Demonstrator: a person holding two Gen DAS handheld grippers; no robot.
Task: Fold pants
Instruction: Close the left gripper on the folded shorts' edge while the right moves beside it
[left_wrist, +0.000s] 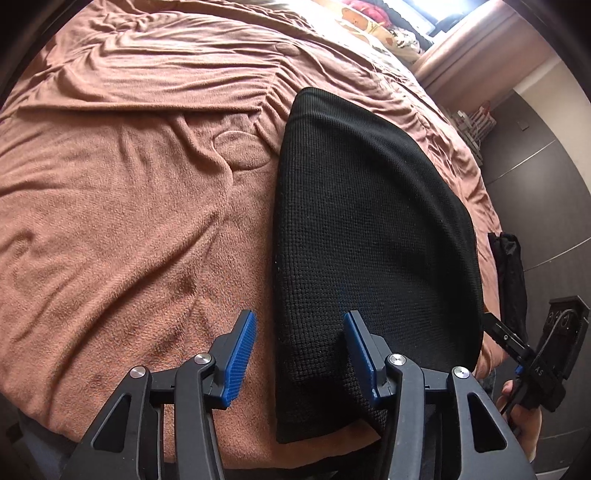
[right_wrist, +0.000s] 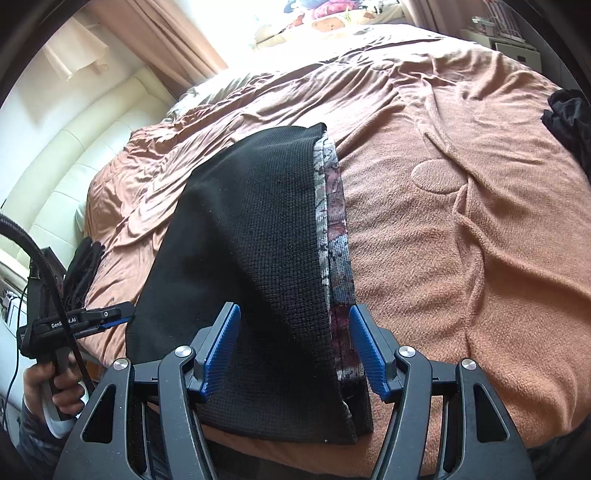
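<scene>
- The pants (left_wrist: 373, 229), black waffle-knit, lie as one long narrow strip on the brown bedspread (left_wrist: 122, 206), near the bed's front edge and running away toward the pillows
- In the right wrist view the pants (right_wrist: 251, 236) show a grey-and-maroon patterned inner face along their right edge, so I judge the lengthwise fold, leg over leg, already made
- The crosswise folds look still to come: the strip is at full length
- The left gripper (left_wrist: 299, 354) hangs over the near left edge of the pants, jaws half apart; one pad sits over the black cloth, the other over the bedspread, and nothing is pinched
- The right gripper (right_wrist: 293, 350) straddles the near right edge of the pants, jaws fairly wide, not yet gripping the cloth between them
- A second dark garment (right_wrist: 570, 122) lies far right of the pants, untouched
</scene>
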